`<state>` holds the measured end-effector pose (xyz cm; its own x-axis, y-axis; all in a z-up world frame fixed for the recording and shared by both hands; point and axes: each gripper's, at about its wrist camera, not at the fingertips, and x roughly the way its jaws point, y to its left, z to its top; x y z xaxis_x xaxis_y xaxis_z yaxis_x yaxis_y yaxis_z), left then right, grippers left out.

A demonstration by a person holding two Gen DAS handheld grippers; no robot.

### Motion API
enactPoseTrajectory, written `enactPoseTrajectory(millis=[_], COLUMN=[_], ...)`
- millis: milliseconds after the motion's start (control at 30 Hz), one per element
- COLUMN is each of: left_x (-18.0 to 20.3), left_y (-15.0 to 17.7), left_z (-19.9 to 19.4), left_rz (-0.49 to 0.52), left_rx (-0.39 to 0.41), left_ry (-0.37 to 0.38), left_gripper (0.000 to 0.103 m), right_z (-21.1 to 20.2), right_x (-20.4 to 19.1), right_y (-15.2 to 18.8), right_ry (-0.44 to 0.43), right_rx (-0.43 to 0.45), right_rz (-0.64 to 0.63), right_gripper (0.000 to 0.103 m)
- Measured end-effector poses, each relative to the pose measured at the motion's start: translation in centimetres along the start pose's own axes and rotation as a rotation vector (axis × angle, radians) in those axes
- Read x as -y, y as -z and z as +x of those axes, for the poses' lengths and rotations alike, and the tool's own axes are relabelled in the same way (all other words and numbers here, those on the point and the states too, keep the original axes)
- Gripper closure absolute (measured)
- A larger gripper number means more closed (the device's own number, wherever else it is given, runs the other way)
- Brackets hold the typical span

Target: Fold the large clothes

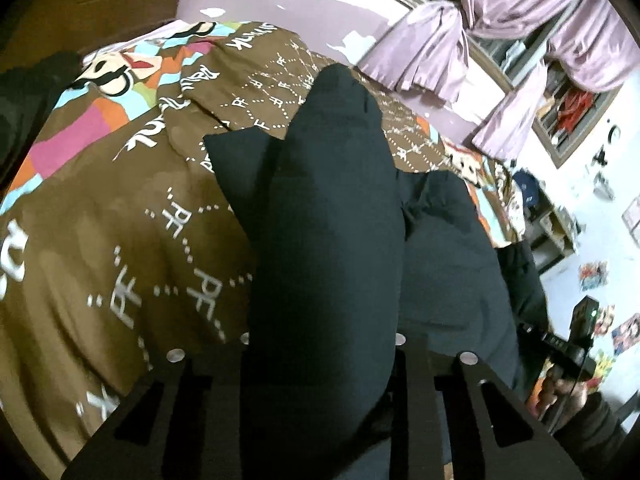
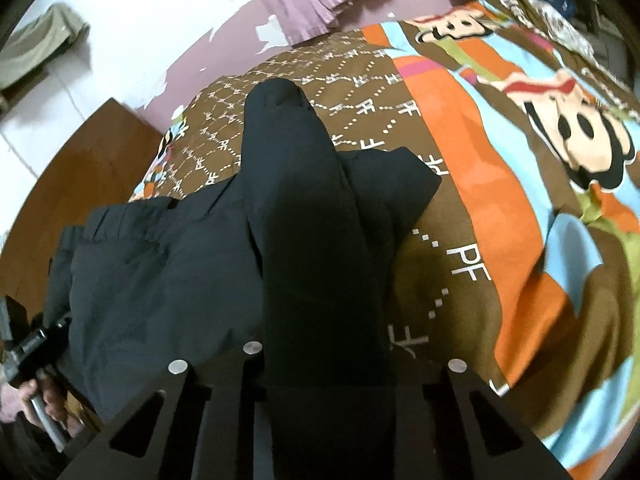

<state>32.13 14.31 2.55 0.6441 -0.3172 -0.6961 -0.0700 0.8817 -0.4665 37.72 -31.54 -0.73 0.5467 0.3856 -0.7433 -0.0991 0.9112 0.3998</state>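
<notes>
Holding the black pants (image 2: pixel 168 280) tight in both jaws, lift evenly so they fold flat on the bed (image 2: pixel 480 184).

bedspread (image 1: pixel 100 208) brown area: repeated white "PF" monograms joined by dotted diamond lines, readable in both wrist views (image 2: pixel 468 264); larger white lettering near its colourful edge, not legible
</notes>
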Motion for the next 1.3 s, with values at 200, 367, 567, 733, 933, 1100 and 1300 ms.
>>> enactPoseTrajectory(millis=[200, 367, 567, 733, 933, 1100, 1300], left_x=[1.4, 4.2, 3.3, 1.4, -3.6, -9.3, -11.8], left_y=[-0.4, -0.7, -1.7, -3.8, -6.1, -6.3, -6.1], left_z=[-3.4, -5.2, -6.8, -9.6, -10.9, -7.7, -4.5], left_rz=[0.003, 0.142, 0.13, 0.138, 0.099, 0.033, 0.039], left_rx=[0.044, 0.092, 0.154, 0.236, 0.307, 0.253, 0.2], left_ry=[0.033, -0.012, 0.025, -0.016, -0.091, -0.183, -0.237], left_gripper=[0.085, 0.085, 0.086, 0.086, 0.086, 0.085, 0.081], right_z=[-2.5, -4.3, -6.1, -5.4, -0.6, 5.0, 7.6], right_x=[-2.1, -4.1, -7.2, -12.2, -18.2, -20.2, -18.2], right_y=[0.2, 0.1, -1.0, -2.6, -3.7, -3.1, -3.9], right_ry=[0.008, 0.009, -0.034, -0.056, -0.095, -0.043, 0.006], right_rx=[0.027, 0.087, 0.205, 0.266, 0.303, 0.223, 0.182], right_rz=[-0.054, -0.096, -0.065, -0.048, -0.106, -0.194, -0.196], right_gripper=[0.09, 0.09, 0.09, 0.09, 0.09, 0.09, 0.084])
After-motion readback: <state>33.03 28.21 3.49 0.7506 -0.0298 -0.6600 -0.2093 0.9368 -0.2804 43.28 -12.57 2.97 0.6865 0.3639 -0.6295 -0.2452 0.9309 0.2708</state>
